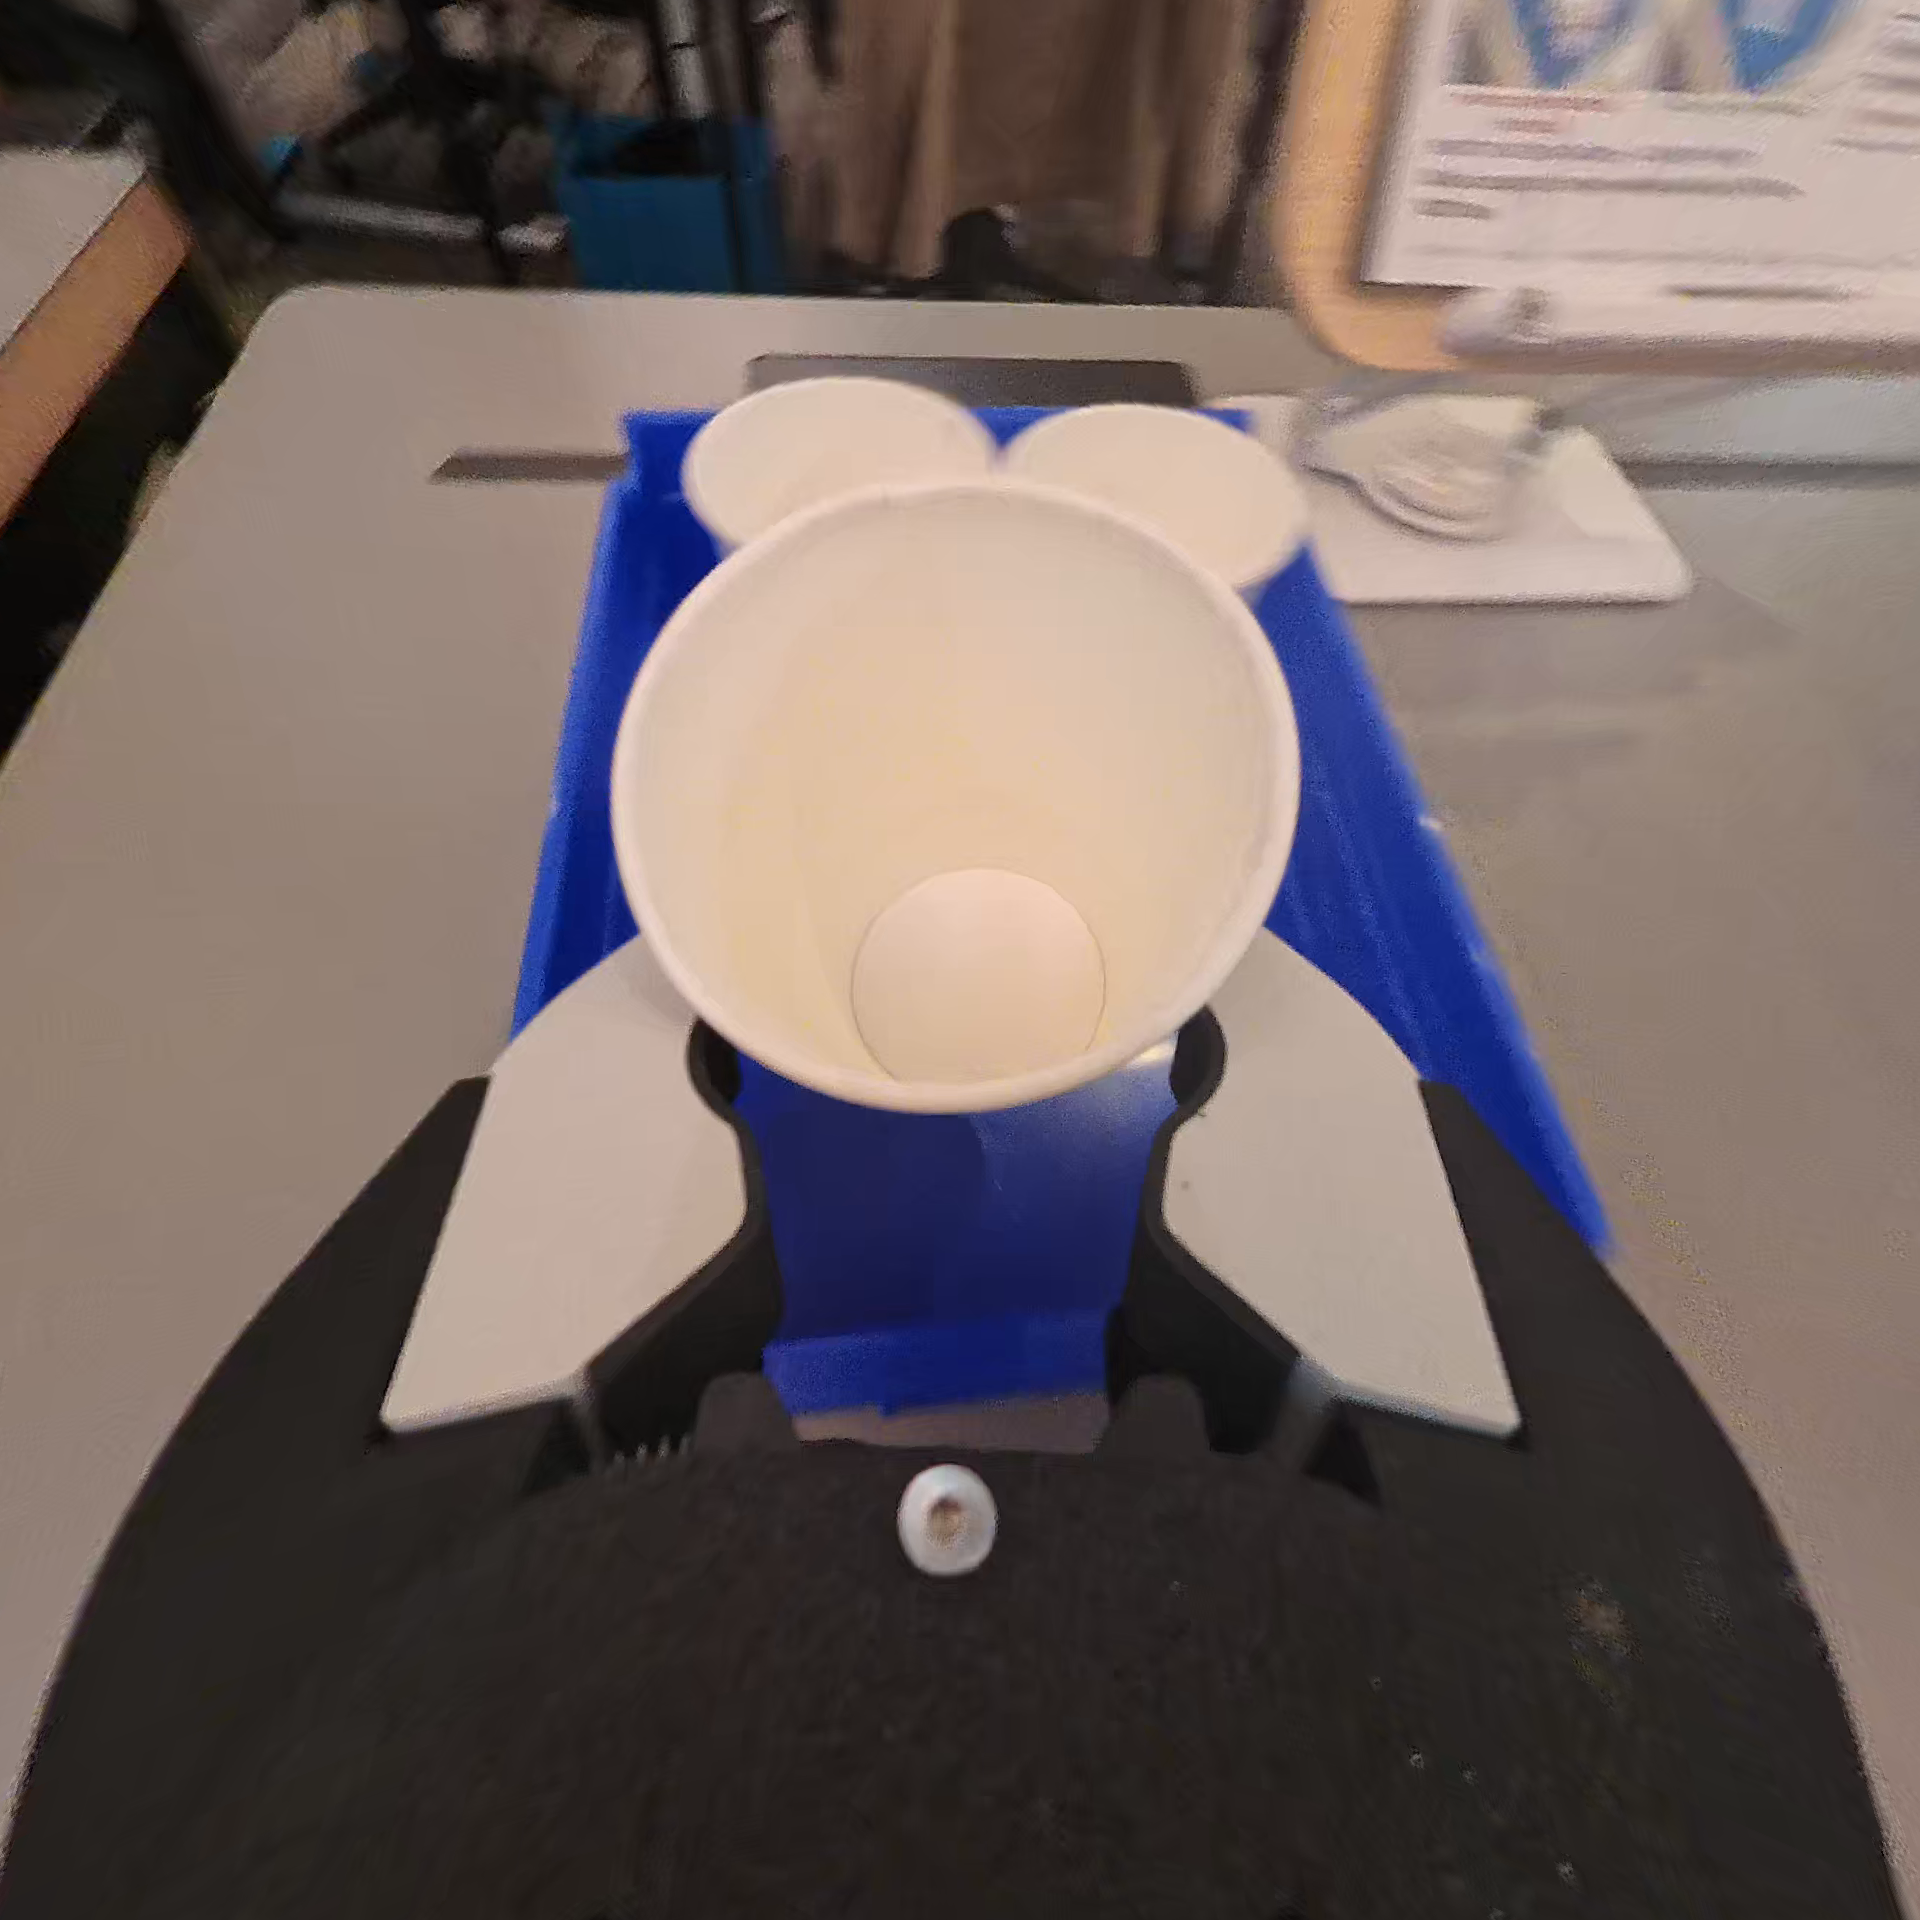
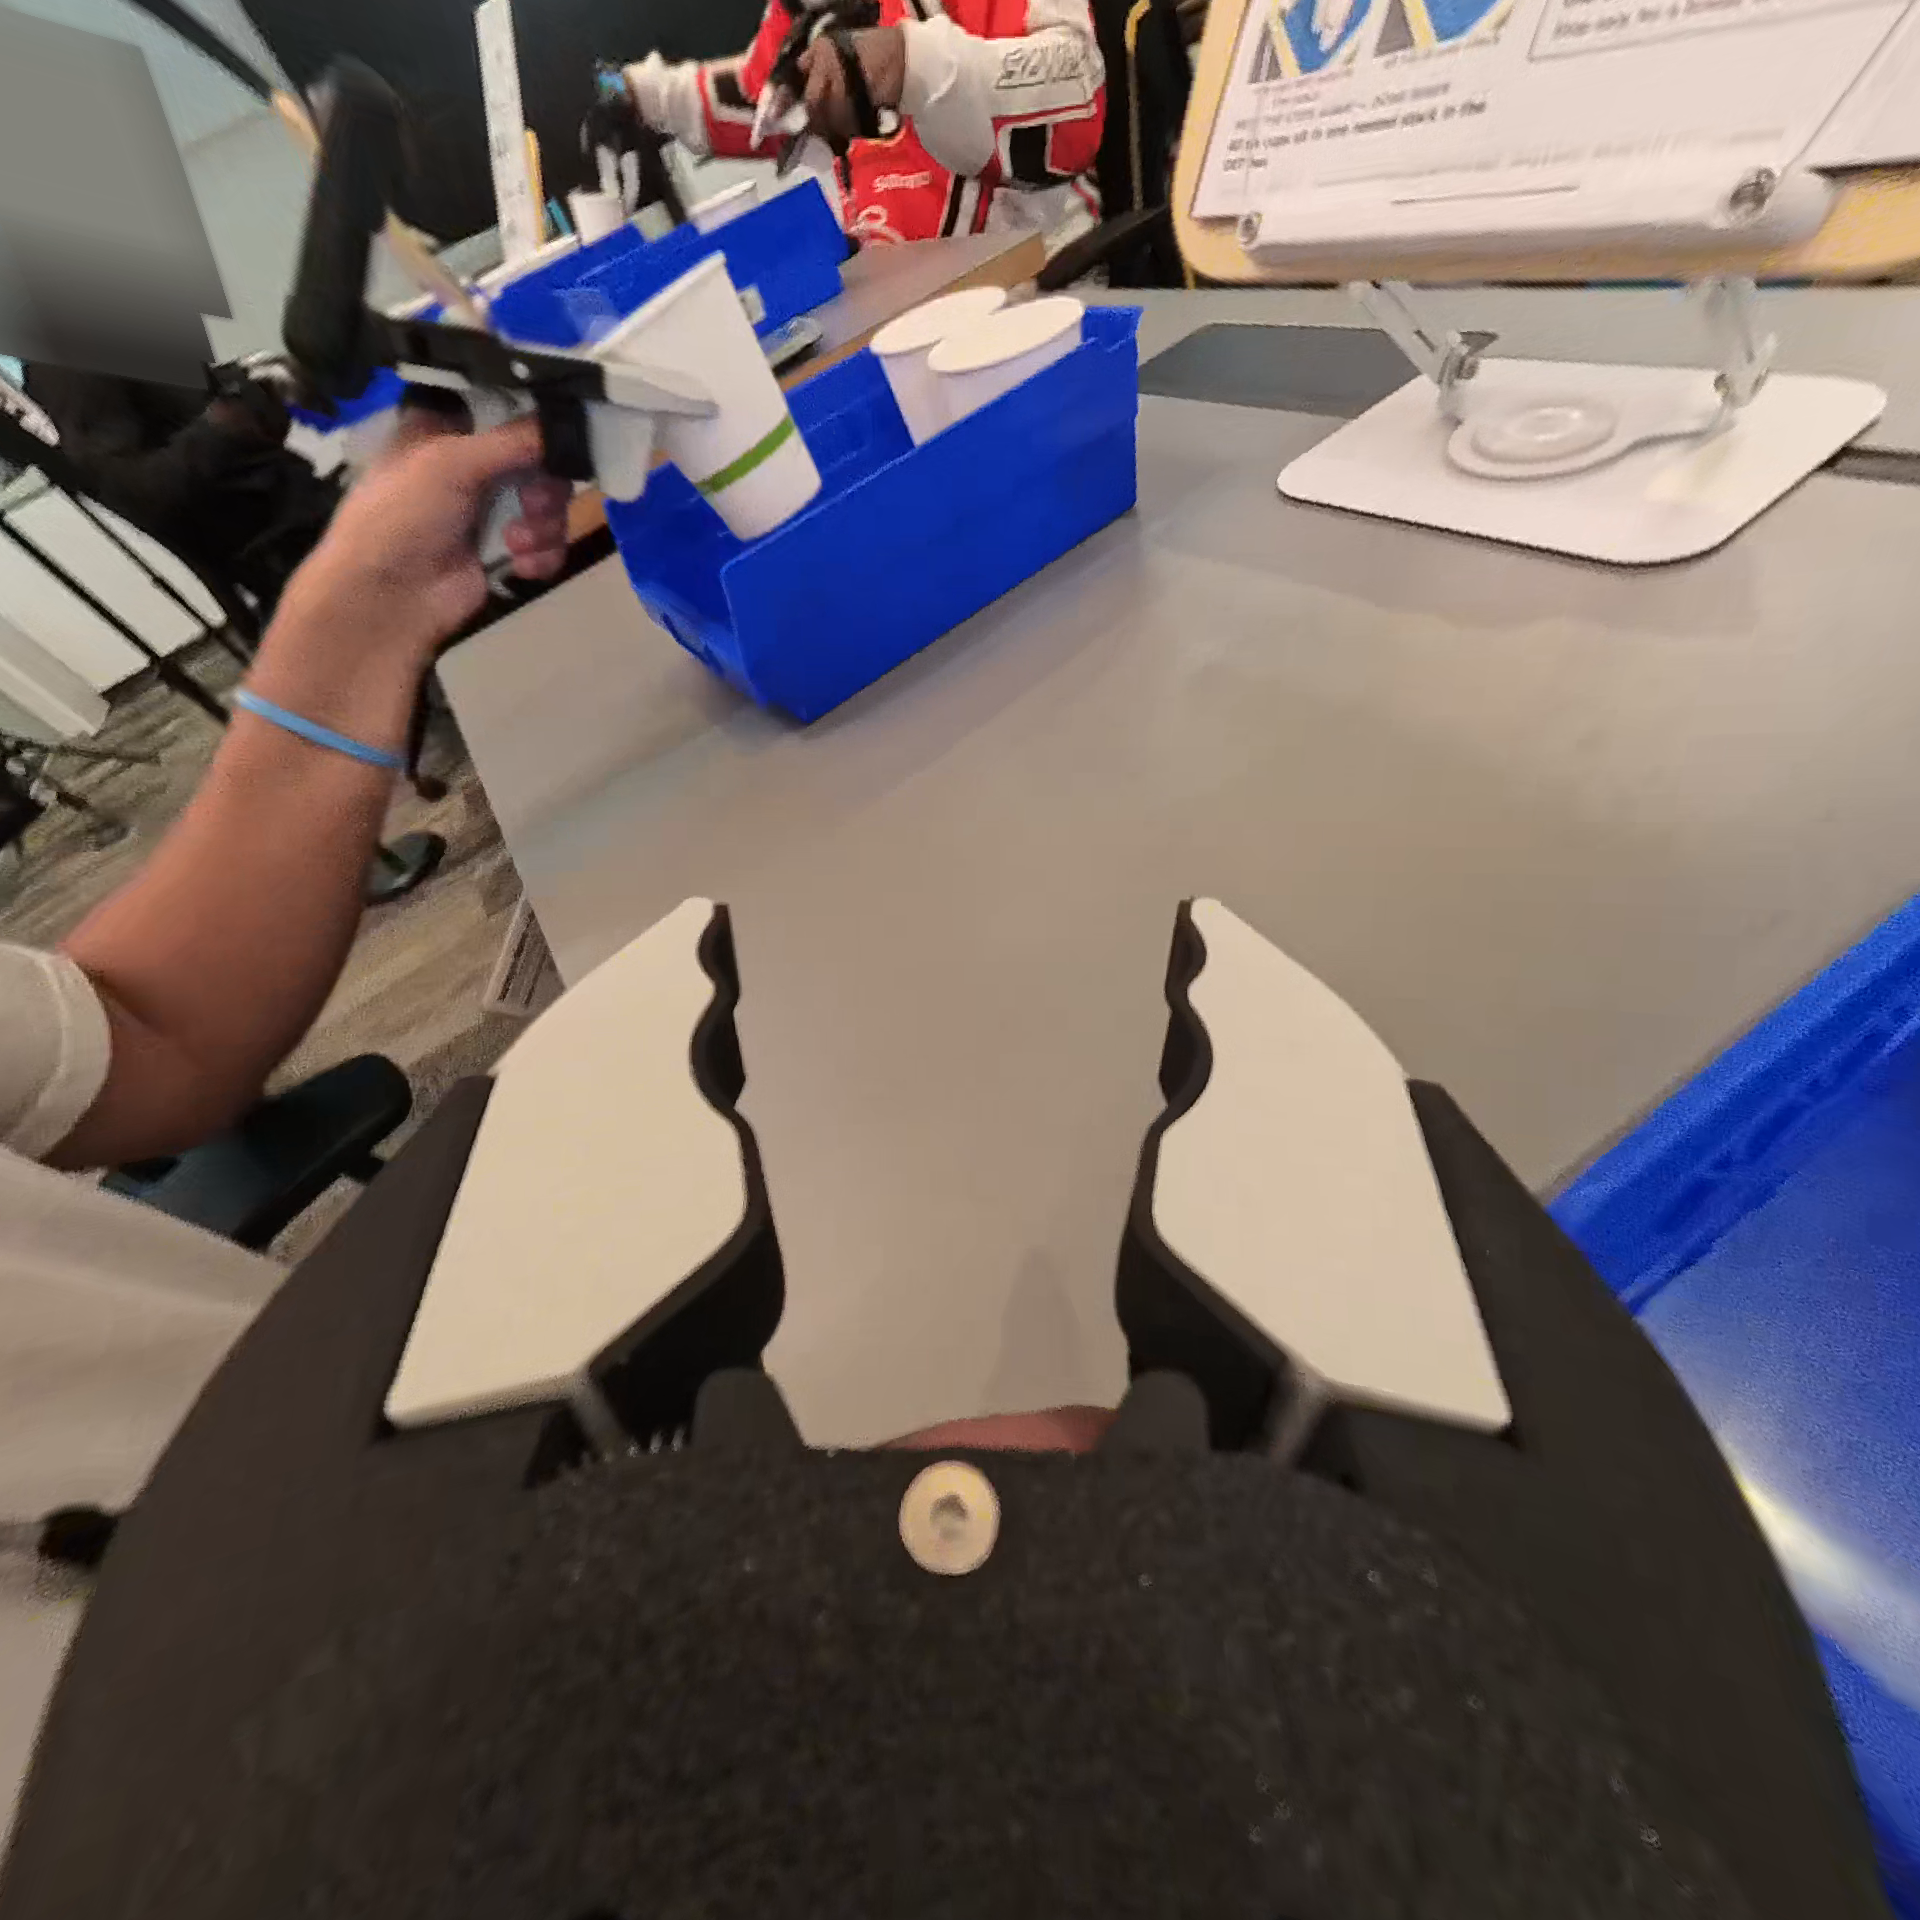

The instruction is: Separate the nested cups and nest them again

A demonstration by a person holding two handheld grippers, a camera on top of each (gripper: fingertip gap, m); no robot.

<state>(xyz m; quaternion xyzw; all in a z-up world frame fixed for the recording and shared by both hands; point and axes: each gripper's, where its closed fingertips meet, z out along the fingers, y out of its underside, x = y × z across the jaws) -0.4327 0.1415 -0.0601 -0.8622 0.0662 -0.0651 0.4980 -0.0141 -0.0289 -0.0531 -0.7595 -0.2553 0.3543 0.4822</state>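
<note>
Cup (image 1: 956, 790) tilted in left tongs (image 1: 956, 1039) (right tongs (image 2: 951, 935) empty).

The white paper cup with a green band (image 2: 727, 405), at upper left of the right wrist view, looks matt and smooth, like the plain white paper cups (image 1: 831, 447) behind it. The bright blue plastic bin (image 2: 914, 551) has a faint sheen, with fine ribbing along its walls. The grey tabletop (image 2: 1299, 790) looks smooth and satin.

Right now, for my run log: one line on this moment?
left gripper: shut on paper cup | right gripper: open | two cups in blue bin
</note>
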